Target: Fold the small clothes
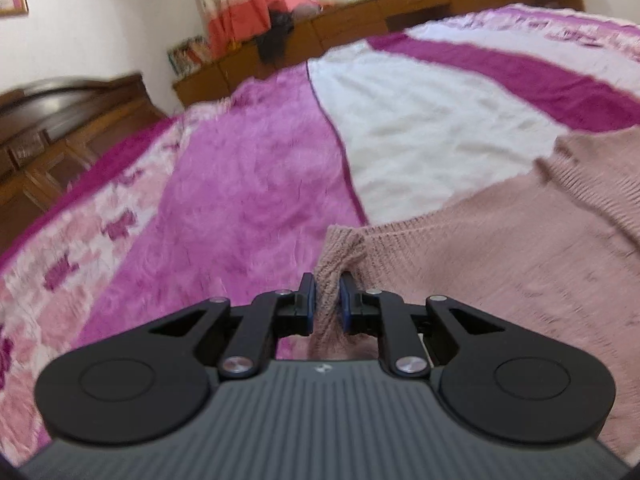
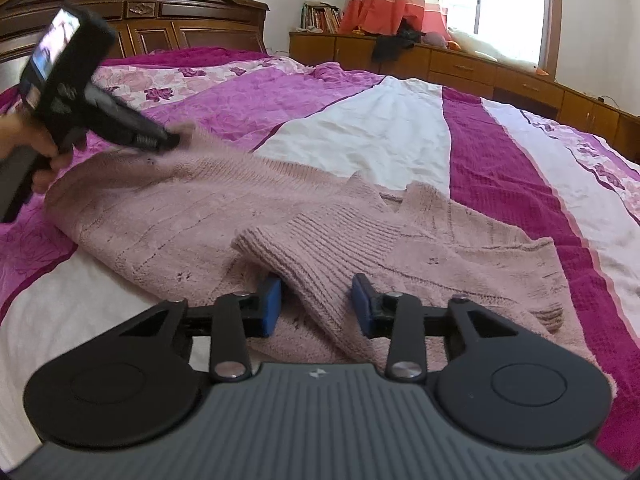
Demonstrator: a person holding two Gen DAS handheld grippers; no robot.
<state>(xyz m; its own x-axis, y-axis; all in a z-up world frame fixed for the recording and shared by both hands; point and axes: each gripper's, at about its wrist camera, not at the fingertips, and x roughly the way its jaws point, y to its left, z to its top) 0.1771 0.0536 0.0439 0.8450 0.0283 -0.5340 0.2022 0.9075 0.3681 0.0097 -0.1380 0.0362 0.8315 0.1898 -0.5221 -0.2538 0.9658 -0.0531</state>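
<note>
A sweater [image 2: 168, 216] is spread on the bed [image 2: 360, 128]. Its left edge is pinched in the left gripper [image 1: 327, 294]; a ribbed cuff [image 2: 312, 248] is lain between the spread jaws of the right gripper [image 2: 316, 304]. A headboard [image 2: 160, 20] is set behind, cabinets [image 2: 460, 62] far right.

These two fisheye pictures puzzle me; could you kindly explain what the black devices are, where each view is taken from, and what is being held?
No robot here: a person holds a two-finger gripper in each hand, and each carries a camera looking along its fingers. The left view shows the left gripper shut on a bunched edge of a pink knit sweater. The right view shows the right gripper open, its blue pads either side of a ribbed sleeve. That view also shows the hand with the left gripper. The sweater lies on a bed with a magenta-and-white cover.
</note>
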